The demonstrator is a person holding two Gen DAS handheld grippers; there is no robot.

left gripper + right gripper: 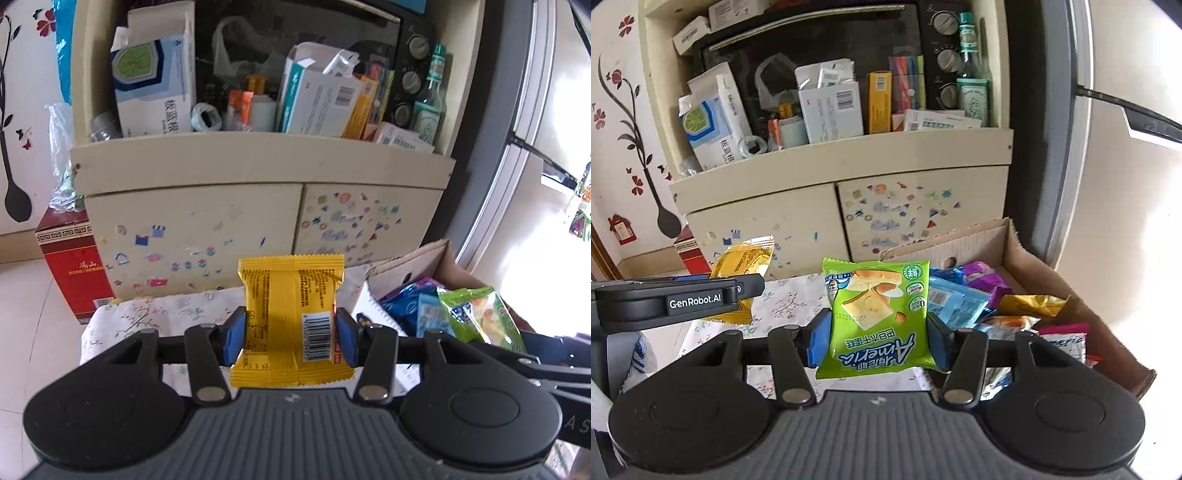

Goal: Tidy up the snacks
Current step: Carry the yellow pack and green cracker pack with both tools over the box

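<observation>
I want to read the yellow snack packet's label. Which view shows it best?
The left wrist view: the yellow snack packet faces the camera, barcode visible, clamped in the left hand-held gripper. The right wrist view shows it only edge-on, partly hidden.

A cream cabinet (827,177) with stickered doors stands against a flower-decal wall (617,110); pale tiled floor (33,332) below.

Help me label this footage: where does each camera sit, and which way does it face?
Left wrist: rides the left tool, looking along its fingers at a held yellow snack packet and the cream cabinet.
Right wrist: rides the right tool, facing a held green snack packet; the left tool shows beside it.
Shared: the cabinet, both packets and the cardboard box of snacks.
</observation>
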